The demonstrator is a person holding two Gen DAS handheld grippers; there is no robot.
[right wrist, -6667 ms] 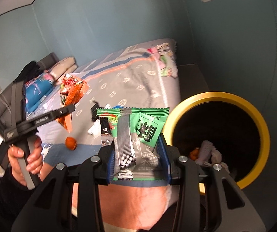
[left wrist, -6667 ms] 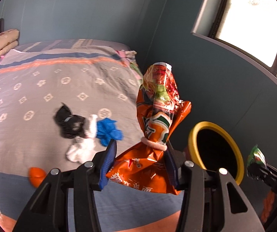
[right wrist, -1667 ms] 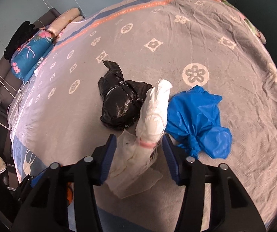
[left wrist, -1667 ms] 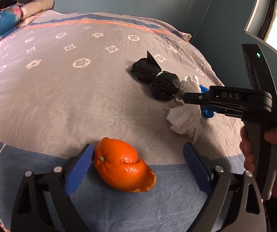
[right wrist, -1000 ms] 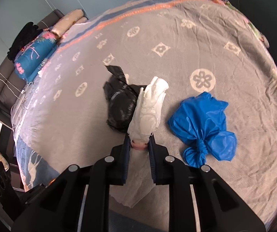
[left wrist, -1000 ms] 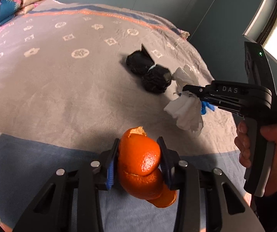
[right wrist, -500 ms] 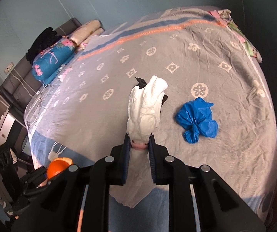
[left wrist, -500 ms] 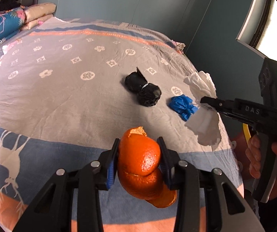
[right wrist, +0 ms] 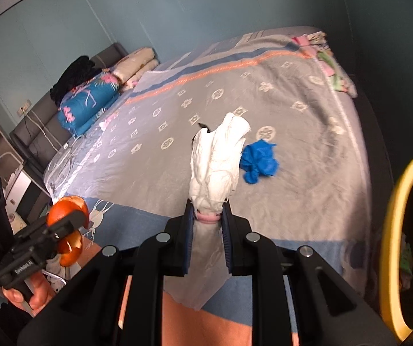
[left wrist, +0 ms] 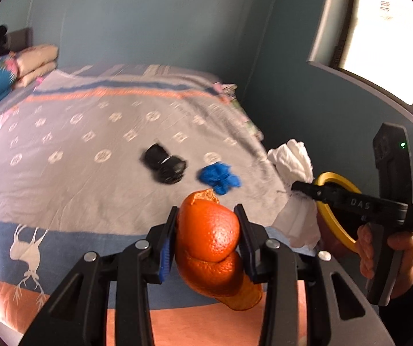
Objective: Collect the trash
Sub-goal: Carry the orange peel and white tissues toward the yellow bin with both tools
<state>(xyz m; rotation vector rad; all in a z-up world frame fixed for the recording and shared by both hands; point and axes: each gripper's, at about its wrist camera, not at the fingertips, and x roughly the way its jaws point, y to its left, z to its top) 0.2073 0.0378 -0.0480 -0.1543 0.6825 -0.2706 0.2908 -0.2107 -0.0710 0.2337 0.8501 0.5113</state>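
Both grippers have risen off the bed since a second ago, each carrying its catch, and the yellow-rimmed bin has come into sight.

Seen from the left wrist, the left gripper (left wrist: 208, 239) sits low in the centre of the frame with its jaws clamped on the orange peel (left wrist: 210, 243), the blue pads pressing both sides. At right, the right gripper (left wrist: 307, 189) pinches a white tissue wad (left wrist: 293, 158) in front of the bin (left wrist: 329, 177), with a hand (left wrist: 390, 248) on its handle. A black bag (left wrist: 164, 164) and a blue bag (left wrist: 218, 176) lie mid-frame on the bed (left wrist: 77, 150), slightly blurred.

From the right wrist, the right gripper (right wrist: 208, 222) holds its jaws close together on the tissue wad (right wrist: 216, 161) at a pink band, the loose tail hanging below. The bin (right wrist: 390, 216) curves in at the right edge; the blue bag (right wrist: 258, 157) lies just right of the wad. At lower left the left gripper (right wrist: 62, 226) holds the orange peel (right wrist: 68, 210).

Doing the carry well probably means keeping both grips firm and letting go only once each piece is well over the bin's mouth, since the light tissue could drift onto the rim.

The bedspread is grey with white medallions and orange and blue bands; pillows (right wrist: 88, 101) sit at upper left, with teal walls behind.
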